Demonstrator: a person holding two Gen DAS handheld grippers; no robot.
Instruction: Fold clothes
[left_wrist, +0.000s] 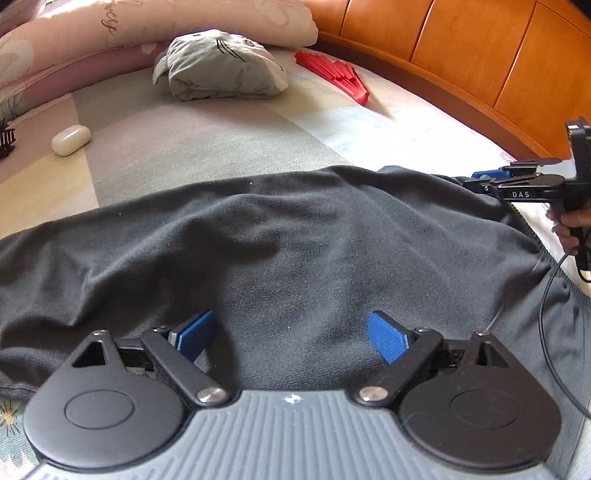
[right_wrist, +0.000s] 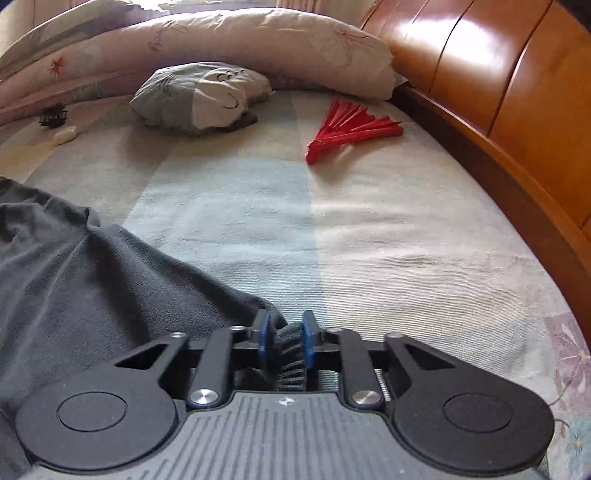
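One dark garment (left_wrist: 295, 236) lengthwise left-to-right

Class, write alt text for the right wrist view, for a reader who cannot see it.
The right gripper is shut on a bunched edge of a dark grey garment lying on a striped bedsheet. Farther back lie a red folding fan, a grey cartoon-face cushion and a rolled floral quilt, with a wooden headboard at right.

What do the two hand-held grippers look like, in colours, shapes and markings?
Each gripper, left and right, has a ribbed grey body, two round black housings, black link arms with silver pivots and blue ribbed pads. The right one bears white letters "DAS" and a thin black cable.
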